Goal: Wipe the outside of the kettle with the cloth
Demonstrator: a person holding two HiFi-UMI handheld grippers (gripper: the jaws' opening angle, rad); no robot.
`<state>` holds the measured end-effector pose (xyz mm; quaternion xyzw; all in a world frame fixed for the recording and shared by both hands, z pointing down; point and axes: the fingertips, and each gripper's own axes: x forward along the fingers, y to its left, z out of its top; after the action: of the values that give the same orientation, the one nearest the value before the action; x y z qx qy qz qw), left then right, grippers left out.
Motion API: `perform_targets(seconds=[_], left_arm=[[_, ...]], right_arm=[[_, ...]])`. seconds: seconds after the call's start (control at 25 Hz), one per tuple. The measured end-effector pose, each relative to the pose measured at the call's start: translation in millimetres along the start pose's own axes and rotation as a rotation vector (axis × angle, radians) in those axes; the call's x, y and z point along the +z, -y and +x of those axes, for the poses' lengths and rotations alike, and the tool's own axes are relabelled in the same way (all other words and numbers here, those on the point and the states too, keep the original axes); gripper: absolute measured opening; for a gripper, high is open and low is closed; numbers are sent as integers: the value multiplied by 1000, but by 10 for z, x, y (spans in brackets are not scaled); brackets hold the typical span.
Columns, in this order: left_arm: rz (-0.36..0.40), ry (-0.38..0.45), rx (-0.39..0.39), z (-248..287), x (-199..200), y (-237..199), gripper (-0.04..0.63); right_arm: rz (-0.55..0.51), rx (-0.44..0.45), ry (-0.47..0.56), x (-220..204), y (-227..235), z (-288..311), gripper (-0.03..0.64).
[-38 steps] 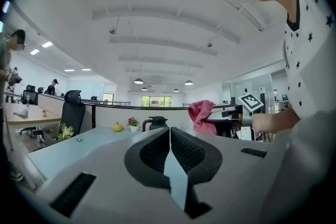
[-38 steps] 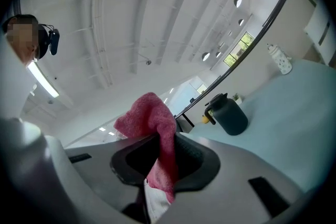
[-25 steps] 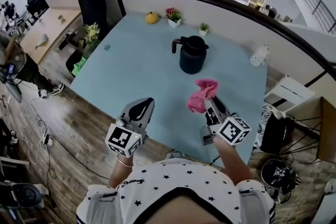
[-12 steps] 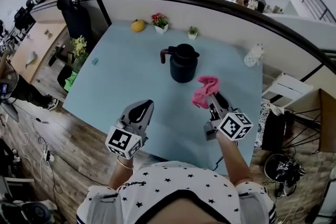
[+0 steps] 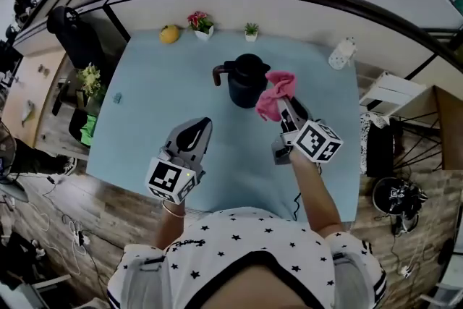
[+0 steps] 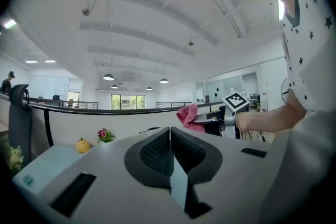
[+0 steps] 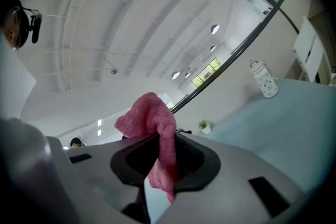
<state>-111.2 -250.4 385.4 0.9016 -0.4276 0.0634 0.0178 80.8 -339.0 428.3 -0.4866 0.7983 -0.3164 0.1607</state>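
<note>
A black kettle [image 5: 244, 81] with its handle to the left stands upright in the middle of the pale blue table [image 5: 159, 112]. My right gripper [image 5: 283, 103] is shut on a pink cloth [image 5: 273, 96], held up just right of the kettle, close to its side. In the right gripper view the cloth [image 7: 157, 136] bunches above the jaws and hangs down between them. My left gripper [image 5: 197, 129] hangs shut and empty over the table's near part, left of and below the kettle. From the left gripper view its jaws meet, and the cloth [image 6: 188, 115] shows beyond.
At the table's far edge sit a yellow fruit-like thing [image 5: 169, 33], a pot of red flowers [image 5: 199, 22] and a small green plant [image 5: 251, 30]. A white spotted bottle [image 5: 341, 53] stands at the far right corner. A black chair [image 5: 72, 36] is left of the table.
My right gripper has carried the pink cloth forward, from over the near table to right beside the kettle. The left gripper has stayed about where it was.
</note>
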Motion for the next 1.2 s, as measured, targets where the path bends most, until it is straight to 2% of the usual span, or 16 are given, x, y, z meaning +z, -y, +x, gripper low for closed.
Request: perform_targets(seconds=[0.12,0.24,0.36,0.76,1.2], left_arm=[[-8,-9,-19,16,-39,-117,31],[-18,-13,-30,24,-74,-206,31],[-24,-17,-31,14,-106,-302,31],[-47,-39,0,-14,-210,-540,31],[-74,-73,-10,127,-345,-498,31]], right_arm=[[49,-55,31,-34,86,112,80],[63,-124,40,-80,198,207,80],[69,-154,45,-82,254,348,80],[-63,-230,-49,-241,485,726,80],[-127,-314,-101,-400,848,832,80]])
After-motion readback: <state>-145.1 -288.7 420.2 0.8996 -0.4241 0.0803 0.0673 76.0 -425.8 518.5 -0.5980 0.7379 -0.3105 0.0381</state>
